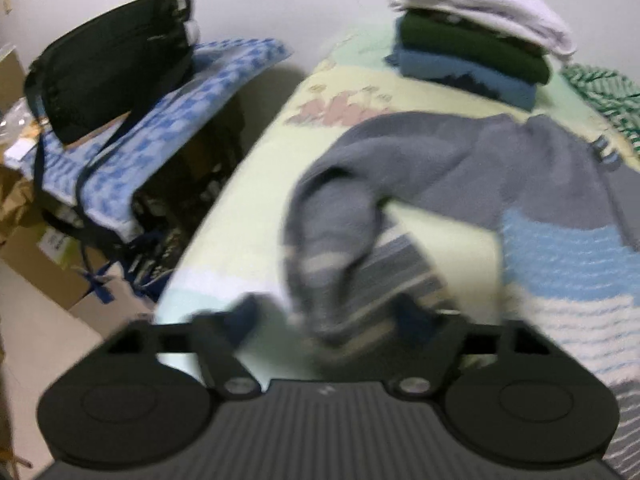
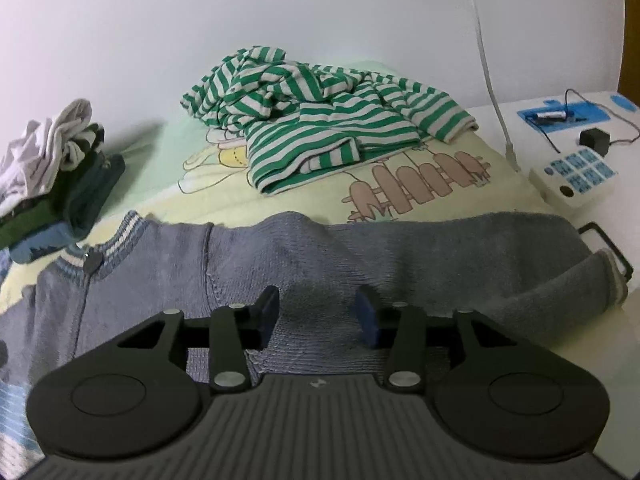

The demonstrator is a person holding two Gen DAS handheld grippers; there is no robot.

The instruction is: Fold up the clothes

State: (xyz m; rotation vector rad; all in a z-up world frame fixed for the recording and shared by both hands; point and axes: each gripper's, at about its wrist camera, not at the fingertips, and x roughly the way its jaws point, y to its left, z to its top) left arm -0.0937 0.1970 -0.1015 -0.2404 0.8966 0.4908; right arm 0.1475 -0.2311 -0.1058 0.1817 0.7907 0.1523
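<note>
Pale walls back a bed (image 2: 460,200) with a yellow-green cartoon-print sheet, and on it lies the task's thing: 1 grey knitted zip cardigan with pale blue and white stripes (image 2: 248,248), spread flat across the near half of the bed, collar toward the far left corner.

Its left sleeve (image 1: 332,248) is doubled over near the left edge, and the left gripper (image 1: 328,316) has that cuff between its fingers at roughly half width. Motion blur hides the pads, so I cannot tell whether they pinch the knit or have let go. The right gripper (image 2: 318,312) hovers over the right sleeve (image 2: 520,280) with its jaws partly apart and nothing clamped; grey wool shows in the gap, untouched.

To do this step well, I judge that each sleeve should be taken near the cuff, pinching both layers, and laid straight across the chest so the fold line follows the shoulder seam. The right cuff reaches the bed's right edge, so it needs lifting clear before it drags.

Beyond the cardigan, at the far left corner, sits 1 stack of folded clothes (image 1: 476,44), about 4 pieces, white on top. Along the far edge lies 1 crumpled green-and-white striped garment (image 2: 328,120), probably next.
</note>
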